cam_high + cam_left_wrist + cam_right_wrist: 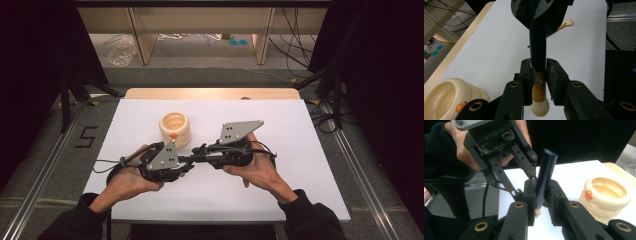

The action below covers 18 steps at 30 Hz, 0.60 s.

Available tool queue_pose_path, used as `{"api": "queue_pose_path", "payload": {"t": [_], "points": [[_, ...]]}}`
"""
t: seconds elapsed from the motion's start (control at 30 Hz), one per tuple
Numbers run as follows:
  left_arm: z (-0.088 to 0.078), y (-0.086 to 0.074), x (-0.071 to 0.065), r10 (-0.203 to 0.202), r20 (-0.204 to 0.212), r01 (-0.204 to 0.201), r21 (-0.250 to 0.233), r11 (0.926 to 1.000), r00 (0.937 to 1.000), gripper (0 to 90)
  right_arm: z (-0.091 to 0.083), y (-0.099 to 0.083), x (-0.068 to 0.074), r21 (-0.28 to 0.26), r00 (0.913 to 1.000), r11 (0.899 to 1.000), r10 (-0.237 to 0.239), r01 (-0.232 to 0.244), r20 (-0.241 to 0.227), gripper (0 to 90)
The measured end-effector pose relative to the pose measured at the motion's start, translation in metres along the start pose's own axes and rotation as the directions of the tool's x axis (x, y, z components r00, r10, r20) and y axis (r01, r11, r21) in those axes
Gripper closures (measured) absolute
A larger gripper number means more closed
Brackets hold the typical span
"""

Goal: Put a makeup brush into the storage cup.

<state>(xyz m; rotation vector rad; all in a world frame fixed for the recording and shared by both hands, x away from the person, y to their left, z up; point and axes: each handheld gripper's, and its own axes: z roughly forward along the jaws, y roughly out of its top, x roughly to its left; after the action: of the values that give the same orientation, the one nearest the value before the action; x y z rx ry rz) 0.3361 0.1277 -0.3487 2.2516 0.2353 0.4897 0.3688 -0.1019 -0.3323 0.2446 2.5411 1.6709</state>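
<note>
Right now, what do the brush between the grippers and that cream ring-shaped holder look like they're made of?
Makeup brush: dark navy handle with a smooth, slightly glossy coat, perhaps lacquered wood or plastic; copper-toned ferrule, seemingly metal; pale fluffy bristles. Cream holder: stacked rounded rings with a soft sheen and a small orange knob, likely moulded plastic, possibly glazed ceramic.

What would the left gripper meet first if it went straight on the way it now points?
Most likely the right gripper, which faces the left gripper head-on along the brush that both grippers' fingers clamp. The gap between them looks small, though depth is unclear.
</note>
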Motion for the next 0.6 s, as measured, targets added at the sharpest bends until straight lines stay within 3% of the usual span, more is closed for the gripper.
{"api": "queue_pose_path", "payload": {"t": [0.23, 0.6], "points": [[0.0019, 0.0011, -0.0016, -0.01, 0.008, 0.01, -0.027, 0.9996, 0.9999, 74.4, 0.0002, 0.0013, 0.0005, -0.011, 1.0, 1.0, -0.002, 0.002, -0.001, 79.7], [-0.0004, 0.0009, -0.0002, -0.053, -0.018, 0.053, -0.011, 0.9986, 0.9984, 78.2, 0.0014, 0.0006, 0.0003, -0.017, 1.0, 1.0, 0.002, -0.002, 0.0, 79.5]]}}
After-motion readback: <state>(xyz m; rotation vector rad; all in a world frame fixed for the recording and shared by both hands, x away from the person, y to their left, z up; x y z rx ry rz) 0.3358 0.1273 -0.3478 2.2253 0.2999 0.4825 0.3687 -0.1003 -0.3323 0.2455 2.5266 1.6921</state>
